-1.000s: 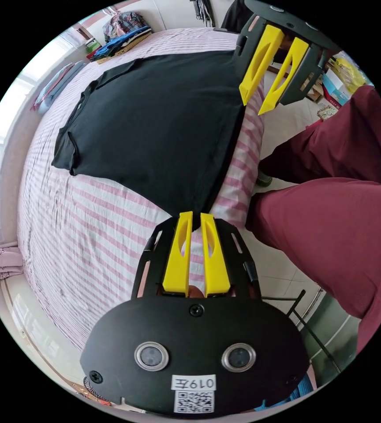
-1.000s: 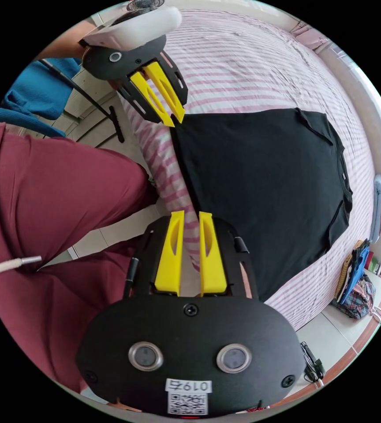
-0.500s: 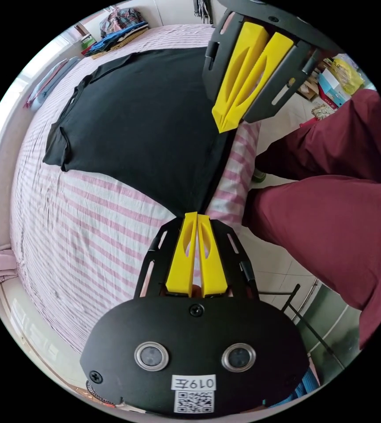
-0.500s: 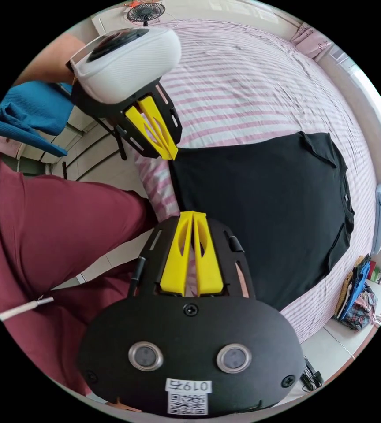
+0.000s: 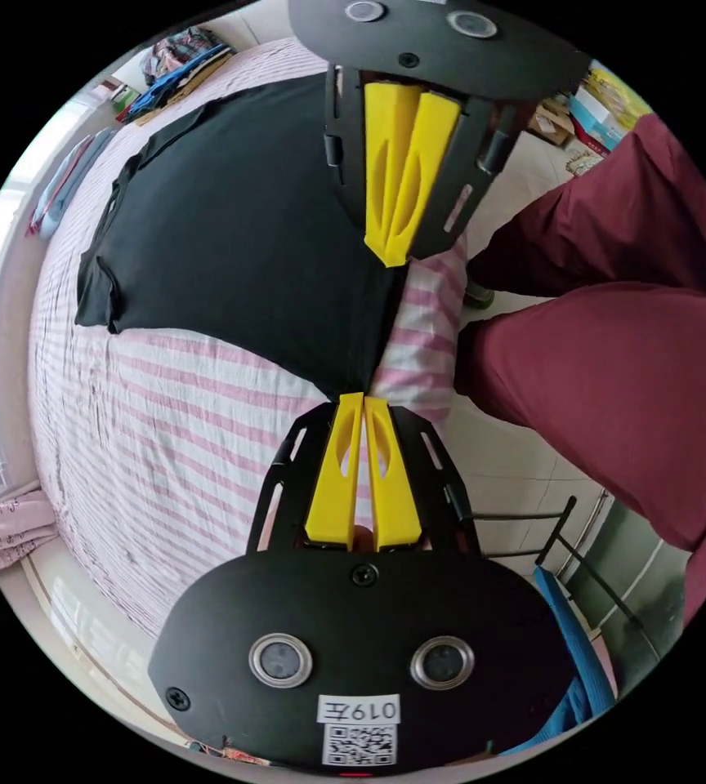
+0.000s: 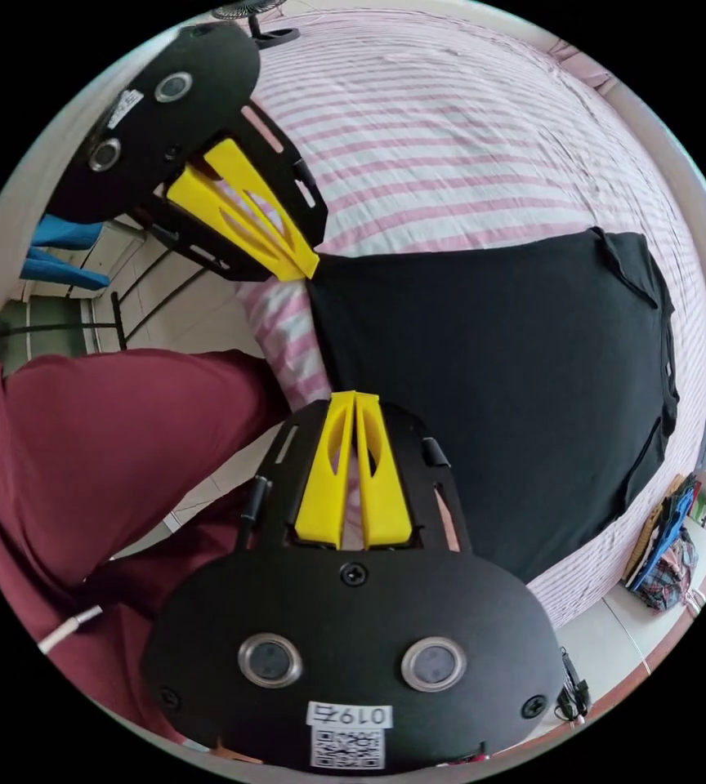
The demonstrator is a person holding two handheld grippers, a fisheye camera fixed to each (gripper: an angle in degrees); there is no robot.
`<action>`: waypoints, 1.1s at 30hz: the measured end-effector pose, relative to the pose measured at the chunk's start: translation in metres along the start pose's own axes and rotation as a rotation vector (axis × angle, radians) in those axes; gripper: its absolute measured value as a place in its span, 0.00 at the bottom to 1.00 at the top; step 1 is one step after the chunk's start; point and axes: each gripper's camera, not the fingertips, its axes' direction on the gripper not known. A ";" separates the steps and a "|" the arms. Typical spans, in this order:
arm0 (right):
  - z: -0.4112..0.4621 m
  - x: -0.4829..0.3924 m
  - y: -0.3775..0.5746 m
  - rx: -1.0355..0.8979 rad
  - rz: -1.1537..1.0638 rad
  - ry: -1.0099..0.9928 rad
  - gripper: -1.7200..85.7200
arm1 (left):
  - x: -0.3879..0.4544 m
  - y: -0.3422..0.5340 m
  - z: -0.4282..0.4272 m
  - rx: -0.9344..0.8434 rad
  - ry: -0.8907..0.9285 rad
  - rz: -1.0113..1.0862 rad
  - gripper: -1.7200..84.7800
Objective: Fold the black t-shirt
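The black t-shirt [image 5: 239,220] lies flat on a pink-striped bed [image 5: 165,457], its collar toward the far side and its hem along the near bed edge. In the left gripper view my left gripper [image 5: 361,398] is shut on one hem corner, where the cloth tapers into the yellow jaws. My right gripper [image 5: 390,260] comes in from above, shut on the other hem corner. In the right gripper view the t-shirt [image 6: 492,367] spreads to the right; my right gripper [image 6: 355,396] pinches its corner, and my left gripper [image 6: 310,269] holds the other.
A person's dark red trouser legs [image 5: 614,392] stand against the bed edge [image 6: 288,327]. A blue cloth hangs on a metal rack [image 5: 574,653] on the tiled floor. A pile of clothes [image 6: 668,539] sits past the bed's far end, and folded clothes [image 5: 59,180] lie by the window.
Both grippers were open a second ago and have shut on the hem corners. They have also drawn closer together along the bed edge.
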 end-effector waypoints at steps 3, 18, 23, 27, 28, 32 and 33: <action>0.013 0.011 0.006 0.021 0.016 -0.024 0.01 | -0.015 0.000 0.006 -0.008 0.030 -0.043 0.03; 0.100 0.176 0.226 0.181 0.726 -0.198 0.01 | -0.083 0.006 0.026 -0.052 0.100 -0.130 0.02; 0.168 0.228 0.285 0.120 0.863 -0.228 0.01 | -0.114 0.006 0.044 -0.114 0.196 -0.326 0.03; 0.212 0.229 0.302 0.067 0.776 -0.246 0.01 | -0.139 0.013 0.060 -0.120 0.359 -0.549 0.03; 0.218 0.232 0.311 0.098 0.785 -0.268 0.01 | -0.147 0.019 0.063 -0.108 0.407 -0.634 0.03; 0.223 0.252 0.348 0.279 0.887 -0.378 0.01 | -0.170 0.070 0.085 0.086 0.808 -1.094 0.03; 0.226 0.262 0.360 0.320 0.921 -0.412 0.01 | -0.171 0.079 0.089 0.124 0.862 -1.164 0.03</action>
